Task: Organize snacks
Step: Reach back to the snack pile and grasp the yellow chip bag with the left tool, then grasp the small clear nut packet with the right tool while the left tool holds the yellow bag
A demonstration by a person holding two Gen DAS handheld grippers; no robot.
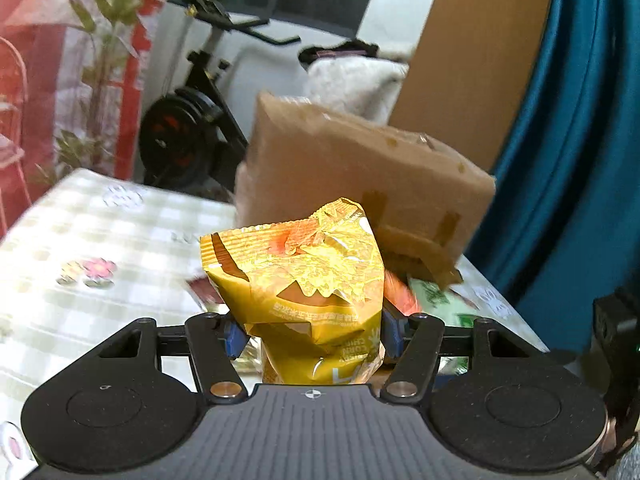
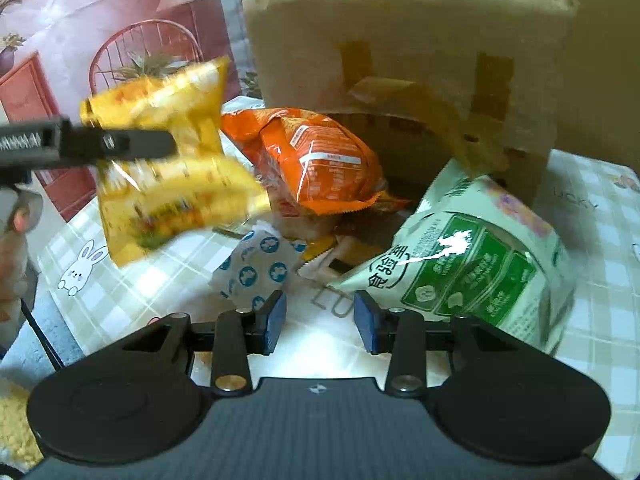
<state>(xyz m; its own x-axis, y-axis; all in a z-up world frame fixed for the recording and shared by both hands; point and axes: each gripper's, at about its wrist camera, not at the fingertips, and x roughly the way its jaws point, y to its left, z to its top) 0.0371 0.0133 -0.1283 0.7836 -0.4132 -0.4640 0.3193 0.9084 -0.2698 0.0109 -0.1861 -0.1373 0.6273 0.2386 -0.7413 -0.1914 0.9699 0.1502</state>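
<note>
L gripper (image 1: 314,334) fingers clamped on crinkled yellow snack bag (image 1: 304,276) — long axis upright, above cardboard box (image 1: 360,176); R gripper (image 2: 320,318) fingers apart — nothing between.

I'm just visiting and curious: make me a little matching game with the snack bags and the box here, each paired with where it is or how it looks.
Things:
1. yellow bag
2. orange bag
3. green bag
4. cardboard box

Descriptions:
A. lying at the box's open mouth
B. clamped in the left gripper, lifted off the table
C. on its side, opening toward the camera
D. on the checked cloth, right of the open right gripper

Pairs: 1-B, 2-A, 3-D, 4-C
</note>
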